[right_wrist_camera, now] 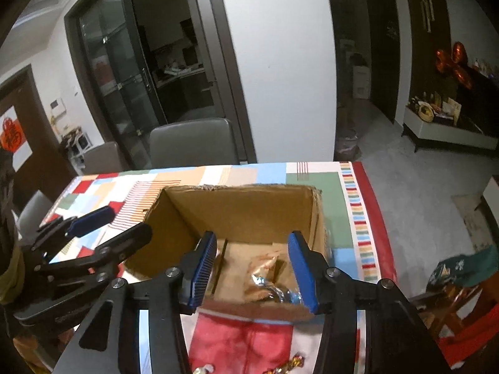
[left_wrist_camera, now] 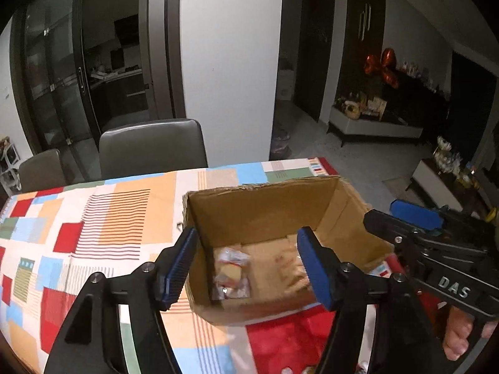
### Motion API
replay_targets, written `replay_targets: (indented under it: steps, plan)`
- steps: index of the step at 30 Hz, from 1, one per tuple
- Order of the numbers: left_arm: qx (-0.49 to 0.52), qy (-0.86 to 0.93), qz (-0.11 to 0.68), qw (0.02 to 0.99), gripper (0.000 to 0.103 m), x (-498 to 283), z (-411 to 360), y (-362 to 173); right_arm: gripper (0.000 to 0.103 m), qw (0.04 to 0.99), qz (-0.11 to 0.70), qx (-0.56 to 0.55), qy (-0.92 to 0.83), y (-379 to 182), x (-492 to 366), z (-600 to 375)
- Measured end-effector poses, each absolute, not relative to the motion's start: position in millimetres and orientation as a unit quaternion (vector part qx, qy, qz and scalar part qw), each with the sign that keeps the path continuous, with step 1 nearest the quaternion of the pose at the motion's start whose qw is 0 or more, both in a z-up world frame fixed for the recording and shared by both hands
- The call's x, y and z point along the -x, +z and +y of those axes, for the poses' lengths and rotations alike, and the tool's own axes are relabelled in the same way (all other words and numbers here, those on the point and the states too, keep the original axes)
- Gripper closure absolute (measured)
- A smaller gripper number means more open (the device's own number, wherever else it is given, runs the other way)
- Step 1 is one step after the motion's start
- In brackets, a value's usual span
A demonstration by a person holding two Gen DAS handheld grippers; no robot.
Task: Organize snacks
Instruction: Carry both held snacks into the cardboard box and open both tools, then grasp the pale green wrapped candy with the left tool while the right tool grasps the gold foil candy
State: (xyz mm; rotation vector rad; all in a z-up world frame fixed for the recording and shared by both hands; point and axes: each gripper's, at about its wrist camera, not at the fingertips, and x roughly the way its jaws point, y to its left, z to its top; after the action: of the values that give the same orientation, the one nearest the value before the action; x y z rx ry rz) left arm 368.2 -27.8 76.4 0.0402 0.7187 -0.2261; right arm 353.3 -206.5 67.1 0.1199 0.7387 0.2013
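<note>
An open cardboard box (left_wrist_camera: 255, 205) (right_wrist_camera: 237, 208) stands on the patchwork tablecloth. Inside lie wrapped snacks: a clear packet (left_wrist_camera: 232, 272) on the left and a shiny foil packet (right_wrist_camera: 268, 283). My left gripper (left_wrist_camera: 246, 268) is open and empty, held over the box's near wall. My right gripper (right_wrist_camera: 252, 271) is open and empty, above the box's near edge. The right gripper also shows at the right of the left wrist view (left_wrist_camera: 414, 227); the left gripper shows at the left of the right wrist view (right_wrist_camera: 103, 230). Loose wrapped candies (right_wrist_camera: 290, 366) lie on the cloth in front of the box.
The tablecloth (left_wrist_camera: 109, 218) covers the table; its right edge (right_wrist_camera: 377, 218) drops to the floor. Grey chairs (left_wrist_camera: 152, 146) stand at the far side. A white wall pillar (left_wrist_camera: 230, 62) is behind. A stool with green cloth (right_wrist_camera: 461, 268) is at the right.
</note>
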Motion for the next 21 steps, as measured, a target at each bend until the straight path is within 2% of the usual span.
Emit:
replay_targets:
  steps: [12, 21]
  plan:
    - [-0.031, -0.134, 0.344, 0.929, 0.038, -290.4, -30.5, 67.5, 0.054, 0.921, 0.371, -0.061, 0.105, 44.1, -291.0, -214.5]
    - [-0.051, -0.150, 0.408, 0.899, 0.038, -271.6, -40.5, 28.1, 0.054, 0.894, 0.430, -0.089, 0.084, 4.5, -272.9, -231.4]
